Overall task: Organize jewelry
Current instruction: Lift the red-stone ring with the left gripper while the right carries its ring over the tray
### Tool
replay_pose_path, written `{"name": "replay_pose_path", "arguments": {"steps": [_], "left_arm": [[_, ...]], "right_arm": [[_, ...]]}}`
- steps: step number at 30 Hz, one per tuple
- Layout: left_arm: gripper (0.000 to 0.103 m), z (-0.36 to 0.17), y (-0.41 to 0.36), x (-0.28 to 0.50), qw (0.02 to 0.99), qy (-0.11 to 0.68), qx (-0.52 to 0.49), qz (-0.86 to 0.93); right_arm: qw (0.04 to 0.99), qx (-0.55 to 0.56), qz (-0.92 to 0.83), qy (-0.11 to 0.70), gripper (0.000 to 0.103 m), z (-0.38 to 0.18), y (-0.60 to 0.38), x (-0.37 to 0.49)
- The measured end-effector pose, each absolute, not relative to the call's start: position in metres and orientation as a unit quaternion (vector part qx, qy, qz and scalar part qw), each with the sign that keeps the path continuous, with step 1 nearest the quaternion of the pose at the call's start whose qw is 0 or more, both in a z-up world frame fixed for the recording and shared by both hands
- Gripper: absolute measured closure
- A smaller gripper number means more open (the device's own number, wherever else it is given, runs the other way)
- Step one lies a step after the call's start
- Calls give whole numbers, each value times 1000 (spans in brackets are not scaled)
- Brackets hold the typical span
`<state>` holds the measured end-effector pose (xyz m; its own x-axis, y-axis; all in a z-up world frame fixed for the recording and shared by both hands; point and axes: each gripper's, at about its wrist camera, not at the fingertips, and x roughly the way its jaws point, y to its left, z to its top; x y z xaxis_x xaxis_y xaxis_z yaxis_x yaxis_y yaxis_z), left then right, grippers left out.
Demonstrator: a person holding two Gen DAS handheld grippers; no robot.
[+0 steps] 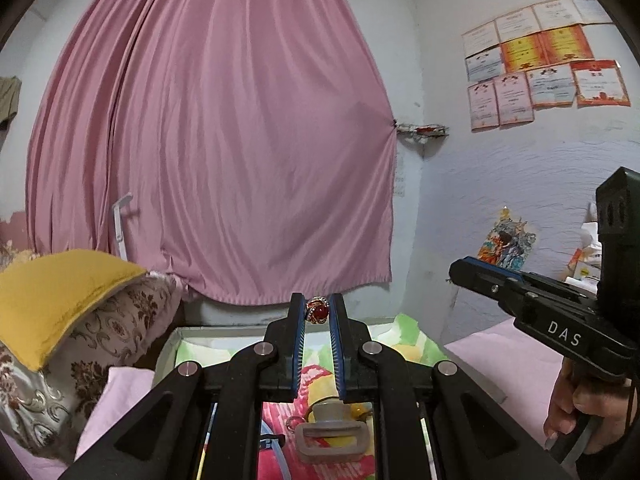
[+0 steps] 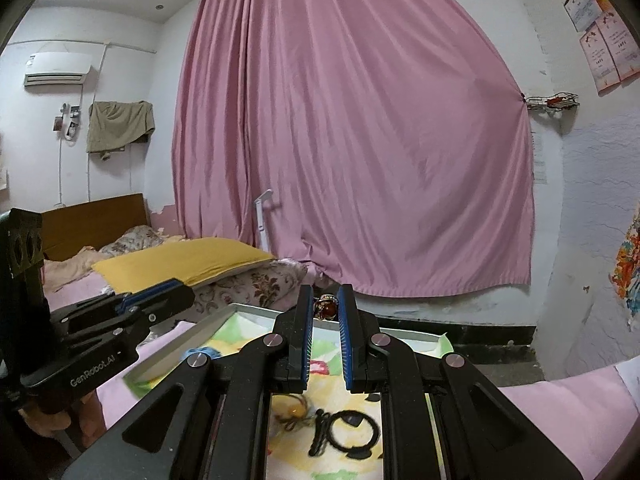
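Jewelry is pinched in both tools: the left hand-held gripper (image 1: 318, 312) clamps a red-stone ring (image 1: 317, 311) at its fingertips, and the right hand-held gripper (image 2: 325, 307) clamps a darker amber-stone ring (image 2: 326, 308) the same way. Both point nearly level toward a pink curtain (image 1: 224, 140). A shallow tray (image 2: 416, 335) on the bed lies directly below and ahead of each.

Pink curtain (image 1: 208, 140), yellow pillow (image 1: 56, 296), wall certificates (image 1: 540, 68), air conditioner (image 2: 56, 69)
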<state>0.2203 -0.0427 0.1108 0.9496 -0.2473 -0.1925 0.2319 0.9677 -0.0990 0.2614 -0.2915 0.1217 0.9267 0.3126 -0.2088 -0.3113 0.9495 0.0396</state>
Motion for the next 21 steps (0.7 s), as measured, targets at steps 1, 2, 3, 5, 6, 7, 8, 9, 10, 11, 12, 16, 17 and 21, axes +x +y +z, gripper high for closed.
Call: {"name": "replay_pose_path", "arguments": {"steps": [1,2,3,5,6,7,8,9,10,11,12,16,17,21], "left_arm": [[92,107,-41,224,986,107,-41,-119],[92,103,-40,227,986,112,-43,-118],[92,100,-39,231,985,120,-46,-118],[92,93,-36,237,983,133,-52,-117],[92,90,-35,242,981,144,-53,-114],[92,88,-35,245,980,152,-54,-113],[92,86,-35,248,979,161,-55,-113],[92,85,-34,251,977,170,-58,-112],[92,83,-34,254,976,179,-60,-112],[92,81,-33,257,974,188,-63,-112],[92,78,-31,261,971,200,-67,-112],[92,69,-28,270,962,239,-71,-110],[92,67,-28,271,961,245,-71,-110],[92,60,-28,273,955,269,-63,-109]], "right_arm": [[982,2,156,108,92,119,-291,265],[982,1,153,111,92,116,-290,269],[982,0,151,115,92,114,-289,272],[981,-1,148,124,92,110,-287,277],[980,0,147,131,92,107,-288,280],[980,1,145,138,92,105,-289,285],[979,3,145,144,92,103,-292,287],[977,5,145,155,92,99,-292,291],[975,6,144,167,92,96,-292,293],[973,7,144,178,92,93,-292,296],[971,9,145,190,92,90,-292,299],[958,23,162,236,92,73,-297,310],[955,21,165,245,92,69,-297,312],[939,18,186,288,92,52,-293,321]]}}
